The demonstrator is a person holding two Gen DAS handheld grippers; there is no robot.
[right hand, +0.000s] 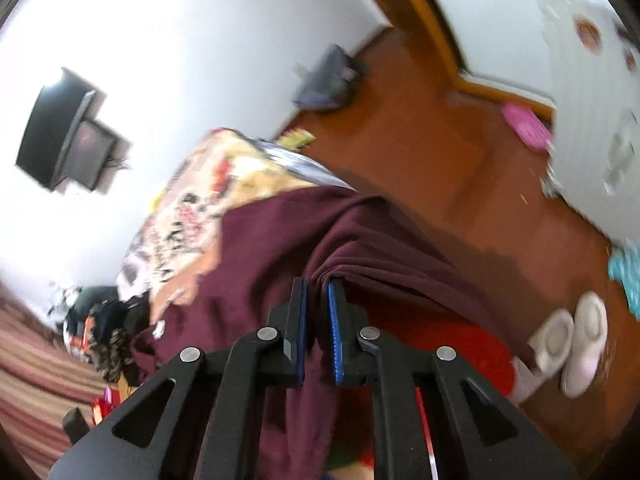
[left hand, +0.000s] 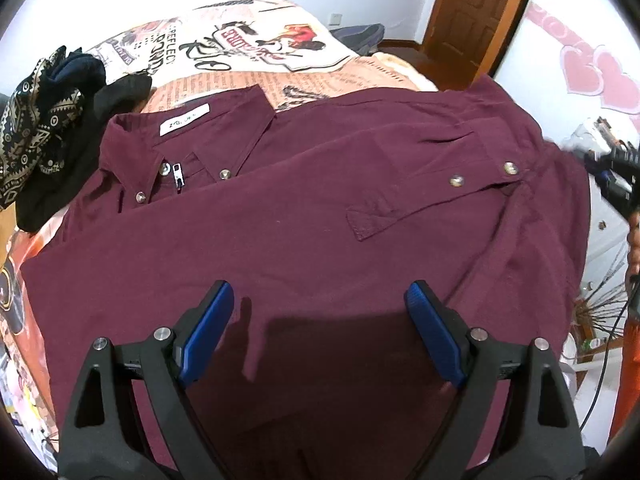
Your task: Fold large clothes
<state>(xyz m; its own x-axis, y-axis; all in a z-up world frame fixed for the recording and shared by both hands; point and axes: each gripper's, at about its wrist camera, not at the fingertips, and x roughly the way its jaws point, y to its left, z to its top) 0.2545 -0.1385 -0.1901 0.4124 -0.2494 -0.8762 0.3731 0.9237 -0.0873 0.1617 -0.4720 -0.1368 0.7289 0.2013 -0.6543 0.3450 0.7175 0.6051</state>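
Observation:
A large maroon shirt (left hand: 304, 216) lies spread over the bed, collar and white label at the upper left, snap buttons along a cuff at the right. My left gripper (left hand: 318, 300) hovers just above its lower middle, jaws wide open, nothing between the blue pads. In the right wrist view my right gripper (right hand: 317, 284) is shut on a bunched edge of the maroon shirt (right hand: 360, 236), at the bed's side above the floor. The cloth hangs down between and below the fingers. That gripper also shows, blurred, at the right edge of the left wrist view as my right gripper (left hand: 612, 172).
A patterned bedspread (left hand: 256, 48) covers the bed. Dark clothes (left hand: 52, 112) are piled at the shirt's left. A wooden door (left hand: 476, 8) stands beyond the bed. On the wooden floor (right hand: 420, 148) lie white slippers (right hand: 568, 340), a dark bag (right hand: 328, 80) and a pink item (right hand: 524, 124).

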